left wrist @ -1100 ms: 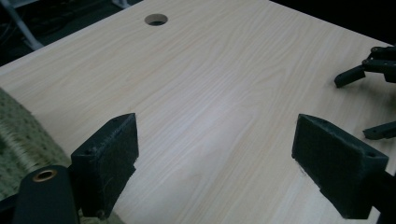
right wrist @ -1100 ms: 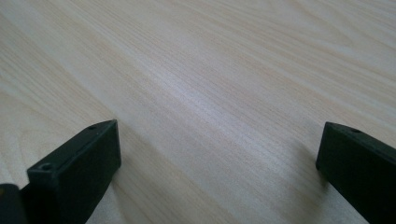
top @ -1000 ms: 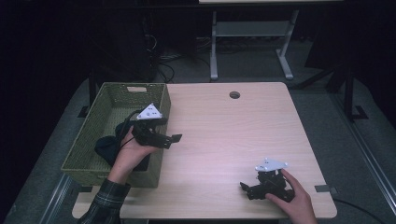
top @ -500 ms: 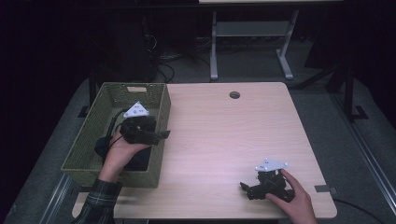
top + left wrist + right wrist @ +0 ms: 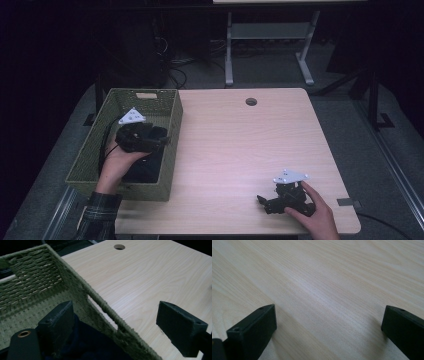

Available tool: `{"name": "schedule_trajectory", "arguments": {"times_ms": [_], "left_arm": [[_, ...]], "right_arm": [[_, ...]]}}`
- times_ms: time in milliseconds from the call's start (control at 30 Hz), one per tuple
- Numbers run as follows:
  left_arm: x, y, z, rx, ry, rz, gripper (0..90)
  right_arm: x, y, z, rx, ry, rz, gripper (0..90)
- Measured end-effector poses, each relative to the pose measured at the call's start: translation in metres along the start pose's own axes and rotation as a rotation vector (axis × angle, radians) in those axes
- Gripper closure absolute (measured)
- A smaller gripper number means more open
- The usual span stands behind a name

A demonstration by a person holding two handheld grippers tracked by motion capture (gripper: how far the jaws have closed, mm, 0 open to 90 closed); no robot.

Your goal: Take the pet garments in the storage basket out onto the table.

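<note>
Left gripper: we hold the left black two-jaw gripper (image 5: 162,136) over the woven green basket, its jaws spread wide and holding nothing. In the left gripper view (image 5: 117,320) one jaw hangs inside the basket above the dark cloth and the other hangs outside, over the table, with the basket's side wall between them.

Right gripper: we rest the right black two-jaw gripper (image 5: 263,201) low over the bare wood near the table's near right corner, well apart from the basket. In the right gripper view (image 5: 328,322) its jaws stand wide apart with only wood grain between them.

Grippers counted: we count two, each with a grey three-cornered plate on top.

Basket: we count one rectangular woven green basket (image 5: 172,125), standing at the left edge of the table with a handle slot in its wall (image 5: 105,312).

Basket contents: we see one dark blue-black bundle of cloth (image 5: 145,170) lying on its bottom, in the near half; what kind of cloth we cannot tell.

Table: we count one light wooden table (image 5: 240,145), with one round cable hole (image 5: 251,102) near its far edge.
</note>
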State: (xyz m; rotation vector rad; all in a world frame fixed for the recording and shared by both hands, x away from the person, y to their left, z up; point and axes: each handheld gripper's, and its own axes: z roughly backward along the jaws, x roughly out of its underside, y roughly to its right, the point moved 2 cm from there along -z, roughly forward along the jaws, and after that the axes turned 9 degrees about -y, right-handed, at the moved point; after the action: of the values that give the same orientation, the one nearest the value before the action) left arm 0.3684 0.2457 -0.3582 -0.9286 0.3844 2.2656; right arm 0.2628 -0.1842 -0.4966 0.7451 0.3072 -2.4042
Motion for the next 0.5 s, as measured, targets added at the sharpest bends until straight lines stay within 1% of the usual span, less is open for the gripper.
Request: {"name": "schedule_trajectory", "arguments": {"times_ms": [100,133,167,200,233,267,333,400,500], "left_arm": [[0.003,-0.005,0.002,-0.012,0.003,0.015,14.3],[0.004,-0.007,0.003,-0.019,-0.004,0.011,14.3],[0.005,-0.008,0.003,-0.023,0.002,0.02,14.3],[0.006,-0.011,0.005,-0.029,-0.008,0.015,14.4],[0.008,-0.014,0.006,-0.041,-0.005,0.029,14.5],[0.008,-0.014,0.006,-0.041,-0.005,0.029,14.5],[0.012,-0.02,0.009,-0.052,-0.009,0.041,14.5],[0.013,-0.022,0.009,-0.058,-0.008,0.045,14.5],[0.018,-0.028,0.011,-0.08,-0.021,0.055,14.5]], "right_arm": [[0.0,0.0,0.0,0.0,0.0,0.0,0.0],[0.0,0.0,0.0,0.0,0.0,0.0,0.0],[0.0,0.0,0.0,0.0,0.0,0.0,0.0],[0.0,0.0,0.0,0.0,0.0,0.0,0.0],[0.0,0.0,0.0,0.0,0.0,0.0,0.0],[0.0,0.0,0.0,0.0,0.0,0.0,0.0],[0.0,0.0,0.0,0.0,0.0,0.0,0.0],[0.0,0.0,0.0,0.0,0.0,0.0,0.0],[0.0,0.0,0.0,0.0,0.0,0.0,0.0]]}}
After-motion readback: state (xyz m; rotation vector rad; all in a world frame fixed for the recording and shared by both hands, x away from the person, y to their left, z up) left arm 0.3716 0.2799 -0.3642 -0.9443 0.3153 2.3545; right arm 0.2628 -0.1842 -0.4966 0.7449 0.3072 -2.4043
